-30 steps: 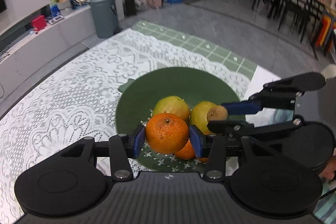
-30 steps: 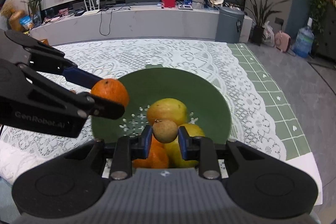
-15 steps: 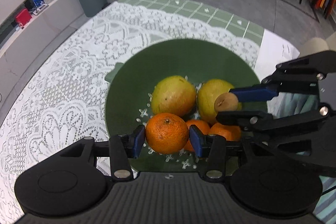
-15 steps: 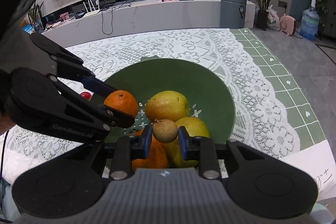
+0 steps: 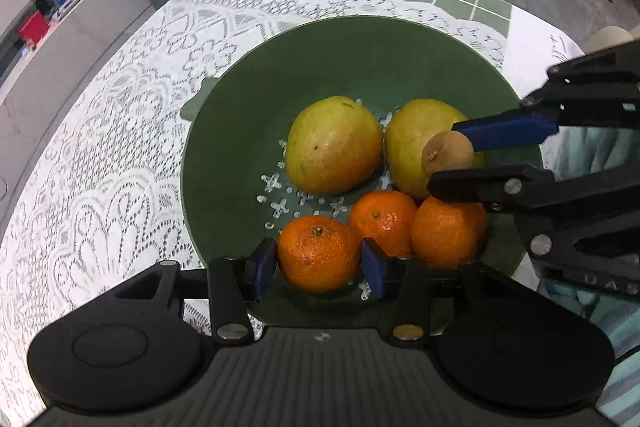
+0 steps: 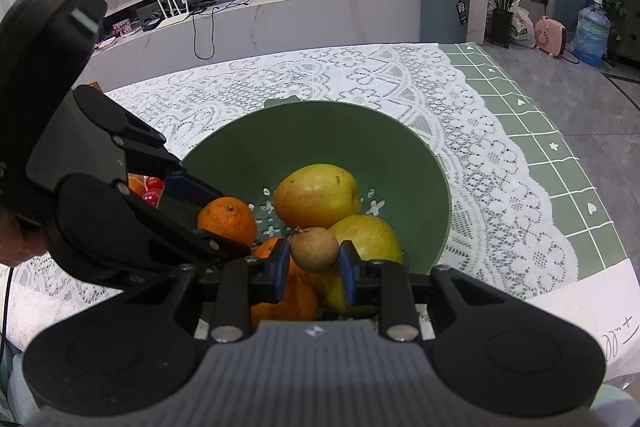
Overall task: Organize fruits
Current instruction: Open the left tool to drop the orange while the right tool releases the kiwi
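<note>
Left tool (image 5: 319, 263) clamping a mandarin (image 5: 318, 253) across its widest part, blue pads (image 5: 262, 267) pressing on both sides, stem end facing up. Hanging low inside the near-left part of the green colander bowl (image 5: 224, 163), just beside two more mandarins (image 5: 382, 221) already lying in there; contact with the bowl floor not clear from either view. Bowl sitting near the right edge of the worktop (image 5: 100, 131), on a white lace cloth.

Handling read: mandarin looking light, peel loose and a bit soft, so likely denting under a hard squeeze; a grip at the equator seeming right. Round and smooth, so probably rolling once let go; the neighbouring mandarins likely acting as a stop.

Middle of the bowl: two yellow-green pears (image 5: 334, 147) lying side by side, touching. Heavier and firm by the look, probably bruising if something drops on them.

Right tool (image 6: 314, 254) clamped on a small brown round fruit (image 6: 314, 249), possibly a longan or small kiwi, hard to tell. Pads fully closed on its sides. Hovering over the right-hand pear (image 6: 366, 233) near the bowl's right rim, apparently not touching it. Small and light, skin looking dry and rough, so a low slip risk; thin shell maybe cracking under excess force. Best set down in the gap between pears and mandarins, since it is likely rolling off a pear's curved top.

A few red fruits (image 6: 152, 189) showing behind the left tool in the right wrist view, outside the bowl.
</note>
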Demonstrator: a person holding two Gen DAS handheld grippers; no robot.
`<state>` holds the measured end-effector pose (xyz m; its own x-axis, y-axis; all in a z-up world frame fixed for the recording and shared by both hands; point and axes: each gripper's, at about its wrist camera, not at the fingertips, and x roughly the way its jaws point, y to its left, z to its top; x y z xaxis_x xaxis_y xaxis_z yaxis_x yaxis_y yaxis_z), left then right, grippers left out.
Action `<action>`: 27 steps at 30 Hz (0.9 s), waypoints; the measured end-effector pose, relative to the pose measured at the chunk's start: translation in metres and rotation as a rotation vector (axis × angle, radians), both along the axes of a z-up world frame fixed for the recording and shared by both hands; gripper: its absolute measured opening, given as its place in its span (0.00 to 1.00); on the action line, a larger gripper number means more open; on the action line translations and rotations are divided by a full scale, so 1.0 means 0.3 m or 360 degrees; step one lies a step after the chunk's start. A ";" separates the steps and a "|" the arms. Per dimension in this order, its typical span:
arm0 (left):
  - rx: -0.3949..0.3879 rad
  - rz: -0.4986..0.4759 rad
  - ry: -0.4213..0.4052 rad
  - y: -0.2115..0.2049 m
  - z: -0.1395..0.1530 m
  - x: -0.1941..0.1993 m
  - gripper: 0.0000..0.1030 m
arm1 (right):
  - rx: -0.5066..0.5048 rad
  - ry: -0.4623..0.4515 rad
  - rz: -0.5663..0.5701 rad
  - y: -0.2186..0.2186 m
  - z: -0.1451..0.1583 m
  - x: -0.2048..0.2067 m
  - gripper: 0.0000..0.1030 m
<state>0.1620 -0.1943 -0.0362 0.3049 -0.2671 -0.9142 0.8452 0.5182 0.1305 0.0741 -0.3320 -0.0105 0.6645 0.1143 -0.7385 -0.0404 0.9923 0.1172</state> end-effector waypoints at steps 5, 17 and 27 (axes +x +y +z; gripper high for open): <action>0.0030 -0.0019 -0.0016 -0.006 -0.002 -0.010 0.51 | -0.0011 0.0000 0.0003 0.001 0.000 0.001 0.23; -0.0140 0.0081 -0.0066 0.057 0.065 -0.025 0.56 | 0.0013 -0.0021 0.0018 -0.001 0.001 -0.005 0.23; -0.0389 0.0342 -0.0190 0.232 0.188 -0.090 0.58 | 0.0276 0.0011 0.0089 -0.013 -0.019 0.041 0.23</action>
